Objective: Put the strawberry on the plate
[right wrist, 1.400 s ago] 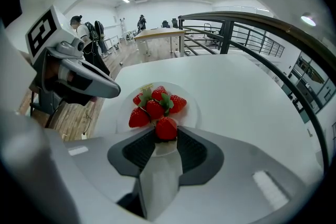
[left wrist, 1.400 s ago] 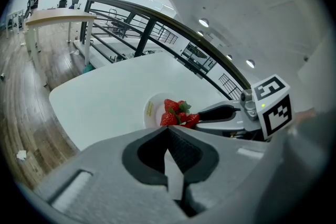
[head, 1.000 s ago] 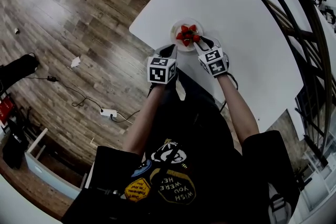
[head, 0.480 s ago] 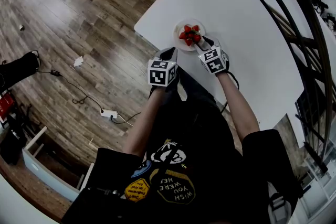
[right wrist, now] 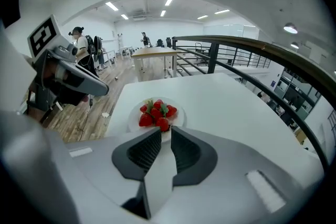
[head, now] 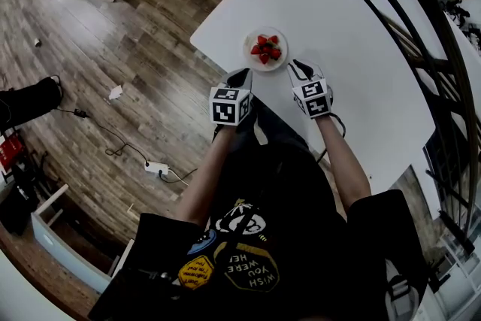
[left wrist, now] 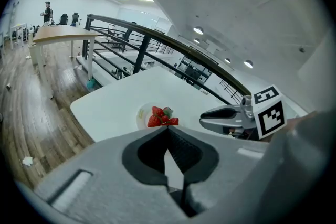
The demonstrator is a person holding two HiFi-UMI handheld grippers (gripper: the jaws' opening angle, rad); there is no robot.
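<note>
White table (head: 353, 34) over a wood floor, and my right gripper (right wrist: 164, 131) has just pulled back to the near side of the plate (head: 279, 64). Its jaws have been narrowing to a slim gap with nothing between them. Delivered, I'd say: strawberries (head: 265, 49) sit heaped on the one plate, five by my count. My left gripper (left wrist: 167, 131) hangs pinched together, empty.

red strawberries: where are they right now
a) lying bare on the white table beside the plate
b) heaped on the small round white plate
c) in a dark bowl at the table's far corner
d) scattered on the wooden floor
B: the red strawberries lie heaped together on the small round white plate, which stands on the white table; none shows off the plate.
</note>
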